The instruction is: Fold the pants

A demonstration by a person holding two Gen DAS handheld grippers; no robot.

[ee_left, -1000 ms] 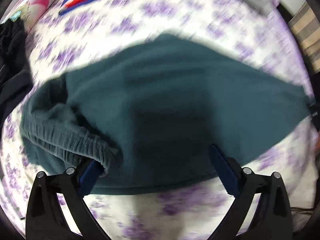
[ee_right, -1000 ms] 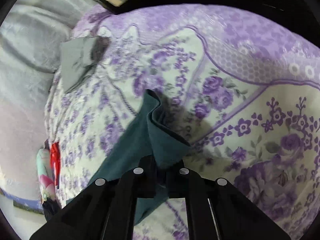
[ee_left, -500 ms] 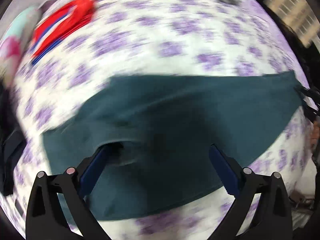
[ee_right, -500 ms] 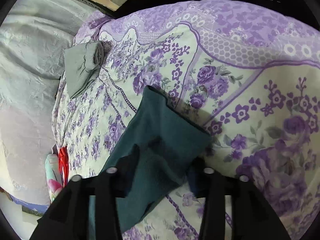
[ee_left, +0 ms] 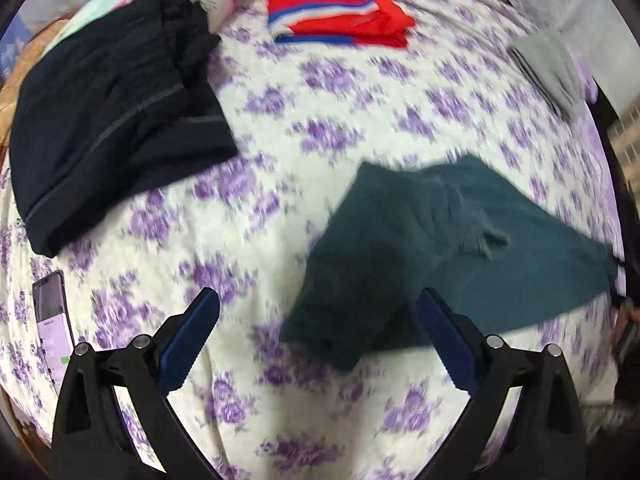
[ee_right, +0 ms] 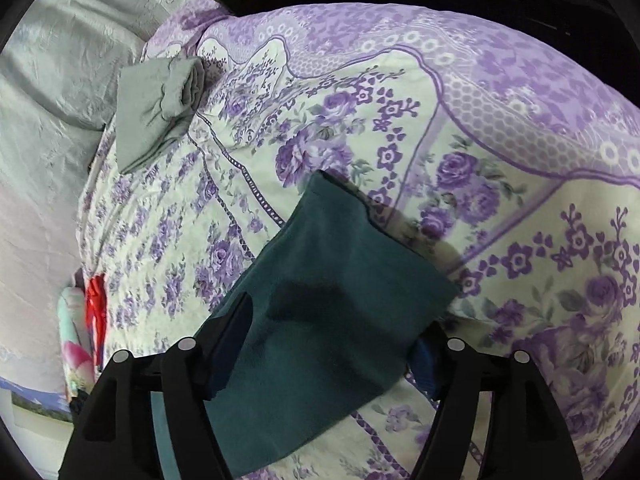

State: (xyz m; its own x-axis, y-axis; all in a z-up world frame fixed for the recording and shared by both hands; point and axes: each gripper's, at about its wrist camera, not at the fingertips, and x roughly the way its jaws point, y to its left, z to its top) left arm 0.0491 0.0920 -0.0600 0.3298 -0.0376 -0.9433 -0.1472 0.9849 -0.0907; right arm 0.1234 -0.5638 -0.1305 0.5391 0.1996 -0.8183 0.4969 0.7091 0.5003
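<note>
The teal pants (ee_left: 460, 248) lie folded over on the purple-flowered bedspread (ee_left: 320, 120), to the right in the left wrist view. My left gripper (ee_left: 316, 300) hangs above the bed, open and empty, its blue pads (ee_left: 192, 332) apart, with the pants' near-left corner just under the gap. In the right wrist view the leg end of the pants (ee_right: 332, 300) lies flat on the bed between the fingers of my right gripper (ee_right: 336, 320). Its jaws are opening and the pads do not press on the cloth.
A dark garment (ee_left: 108, 112) lies at the left, with a phone (ee_left: 52, 312) below it. A folded red garment (ee_left: 340, 16) sits at the back and a folded grey one (ee_right: 160, 108) near the grey blanket (ee_right: 48, 60). The bed edge is at the right.
My left gripper has pulled away from the pants, leftward and up, leaving them folded on the bed. My right gripper has gone from shut on the leg end to open.
</note>
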